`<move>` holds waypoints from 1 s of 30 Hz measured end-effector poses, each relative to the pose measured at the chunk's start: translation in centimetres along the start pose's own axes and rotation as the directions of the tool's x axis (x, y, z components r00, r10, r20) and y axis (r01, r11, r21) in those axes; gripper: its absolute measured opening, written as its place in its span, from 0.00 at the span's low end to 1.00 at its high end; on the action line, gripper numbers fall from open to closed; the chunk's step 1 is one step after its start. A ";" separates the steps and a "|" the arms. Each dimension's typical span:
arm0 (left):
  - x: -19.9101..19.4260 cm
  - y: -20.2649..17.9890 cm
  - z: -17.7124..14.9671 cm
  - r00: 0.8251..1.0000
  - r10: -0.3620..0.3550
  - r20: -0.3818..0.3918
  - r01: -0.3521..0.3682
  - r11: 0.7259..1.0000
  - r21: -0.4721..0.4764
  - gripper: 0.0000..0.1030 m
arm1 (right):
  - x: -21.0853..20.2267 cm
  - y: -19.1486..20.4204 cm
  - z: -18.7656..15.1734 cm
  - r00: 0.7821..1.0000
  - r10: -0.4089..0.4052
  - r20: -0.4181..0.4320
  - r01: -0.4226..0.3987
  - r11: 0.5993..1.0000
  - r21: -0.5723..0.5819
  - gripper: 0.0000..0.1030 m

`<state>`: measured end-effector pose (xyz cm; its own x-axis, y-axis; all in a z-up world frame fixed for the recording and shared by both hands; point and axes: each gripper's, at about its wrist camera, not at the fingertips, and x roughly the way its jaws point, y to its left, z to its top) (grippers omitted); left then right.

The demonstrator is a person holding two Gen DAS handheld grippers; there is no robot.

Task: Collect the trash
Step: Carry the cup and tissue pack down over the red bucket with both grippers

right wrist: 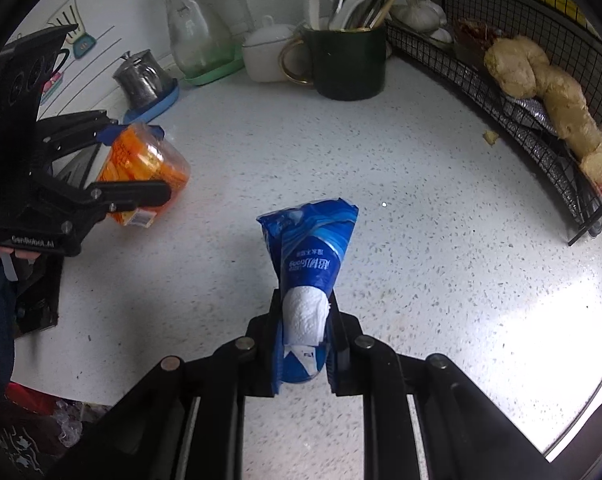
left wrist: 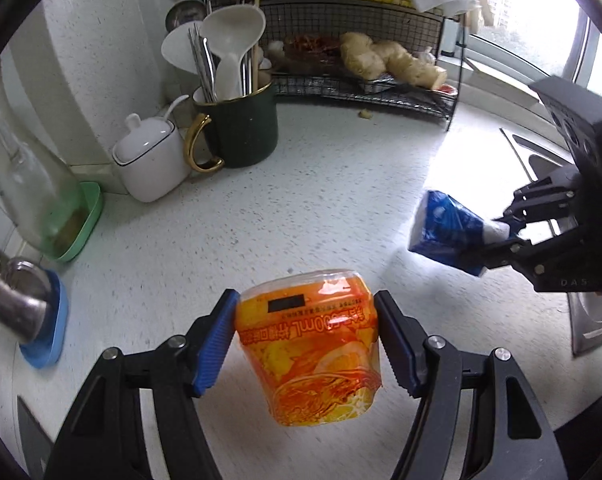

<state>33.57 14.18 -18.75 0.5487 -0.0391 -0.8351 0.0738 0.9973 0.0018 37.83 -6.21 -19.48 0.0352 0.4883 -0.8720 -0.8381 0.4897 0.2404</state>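
Both grippers are carrying trash above the table [left wrist: 301,208]. The left gripper [left wrist: 305,340] is pinching a crushed orange bottle [left wrist: 313,356] at mid width; it should hold the grip steady, since thin plastic will likely buckle and slip. The right gripper [right wrist: 304,344] is clamping narrow on a blue tissue pack [right wrist: 311,248] by its twisted end, tissue poking out; better keeping it low while carrying. The bottle label is showing "00mL" upside down. The left gripper body is reading "GenRobot.AI". The pack's print is too small to read.
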 end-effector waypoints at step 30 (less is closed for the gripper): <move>-20.6 -9.3 -15.9 0.997 0.012 0.081 -0.011 1.000 -0.019 0.64 | -14.7 16.1 -11.8 0.991 -0.024 0.132 0.019 0.999 0.037 0.14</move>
<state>8.35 6.66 -10.28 0.6154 -0.0320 -0.7876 0.0519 0.9987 0.0001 17.40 -14.04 -7.81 0.1270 0.5675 -0.8135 -0.8167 0.5253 0.2390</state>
